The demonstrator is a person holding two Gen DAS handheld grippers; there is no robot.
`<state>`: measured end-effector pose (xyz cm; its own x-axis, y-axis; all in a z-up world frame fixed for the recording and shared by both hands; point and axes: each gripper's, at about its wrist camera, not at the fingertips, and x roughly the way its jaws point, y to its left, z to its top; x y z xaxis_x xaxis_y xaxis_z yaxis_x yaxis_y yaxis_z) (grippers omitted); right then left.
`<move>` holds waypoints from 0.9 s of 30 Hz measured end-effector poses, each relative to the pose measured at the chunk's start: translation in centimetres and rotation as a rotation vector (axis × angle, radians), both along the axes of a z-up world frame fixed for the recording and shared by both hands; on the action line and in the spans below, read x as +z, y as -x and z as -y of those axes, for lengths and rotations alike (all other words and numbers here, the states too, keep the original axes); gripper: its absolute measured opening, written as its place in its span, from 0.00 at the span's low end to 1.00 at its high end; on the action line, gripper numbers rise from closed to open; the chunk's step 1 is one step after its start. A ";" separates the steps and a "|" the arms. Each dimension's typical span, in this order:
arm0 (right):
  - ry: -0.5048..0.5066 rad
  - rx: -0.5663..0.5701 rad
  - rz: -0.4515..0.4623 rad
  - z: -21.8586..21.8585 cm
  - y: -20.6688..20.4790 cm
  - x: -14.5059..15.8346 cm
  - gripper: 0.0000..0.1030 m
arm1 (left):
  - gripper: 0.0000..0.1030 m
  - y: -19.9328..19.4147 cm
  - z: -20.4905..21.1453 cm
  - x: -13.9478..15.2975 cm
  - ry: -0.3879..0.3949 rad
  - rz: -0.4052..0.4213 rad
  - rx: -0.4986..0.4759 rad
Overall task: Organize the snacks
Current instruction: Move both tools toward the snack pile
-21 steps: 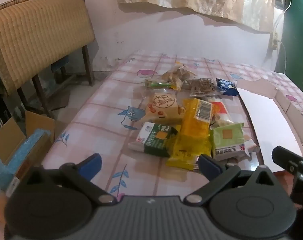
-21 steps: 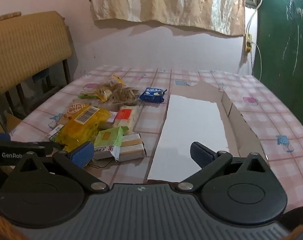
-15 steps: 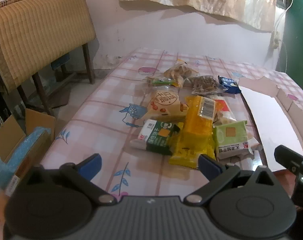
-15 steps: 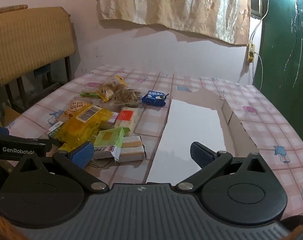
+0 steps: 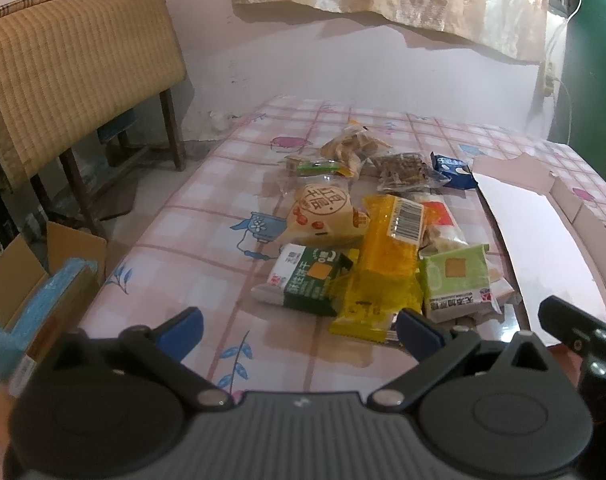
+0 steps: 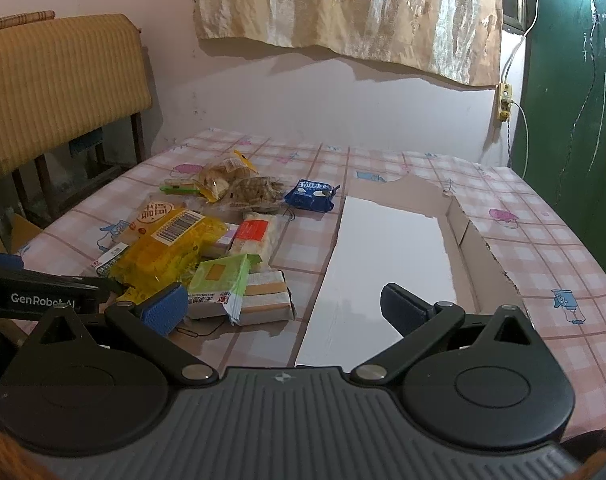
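Note:
A pile of snack packets lies on the checked tablecloth (image 5: 191, 248): a long yellow packet (image 5: 387, 264) (image 6: 167, 248), a dark green packet (image 5: 311, 276), a light green packet (image 5: 459, 280) (image 6: 219, 280), a beige round-label bag (image 5: 323, 212), a blue packet (image 5: 451, 170) (image 6: 309, 196), and clear bags of biscuits (image 5: 351, 148). A flat cardboard tray with a white floor (image 6: 387, 256) (image 5: 543, 232) lies right of the pile. My left gripper (image 5: 299, 330) is open and empty, just short of the pile. My right gripper (image 6: 283, 306) is open and empty over the tray's near end.
A folded wicker-topped table (image 5: 71, 76) stands on the floor at left. An open cardboard box with blue padding (image 5: 35, 292) sits beside the table's left edge. A green door (image 6: 575, 120) is at right; a wall with a curtain is behind.
Both grippers have lifted and drawn back slightly, so the snacks and tray sit a little lower and farther in view. Nothing on the table has moved.

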<state>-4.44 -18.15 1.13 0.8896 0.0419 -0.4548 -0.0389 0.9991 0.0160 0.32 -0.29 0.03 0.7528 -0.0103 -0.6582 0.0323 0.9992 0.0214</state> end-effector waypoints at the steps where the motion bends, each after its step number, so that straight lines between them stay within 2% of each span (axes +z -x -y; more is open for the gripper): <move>1: -0.001 0.000 -0.002 0.0 0.0 0.0 1.00 | 0.99 0.0 0.0 0.0 0.000 0.000 -0.001; 12: 0.021 -0.001 -0.012 0.1 -0.3 -0.1 1.00 | 0.99 -0.2 0.3 0.1 0.012 0.033 -0.007; 27: 0.028 0.004 -0.040 -0.1 -1.0 -0.5 1.00 | 0.99 -0.5 0.4 -0.2 -0.005 0.014 -0.009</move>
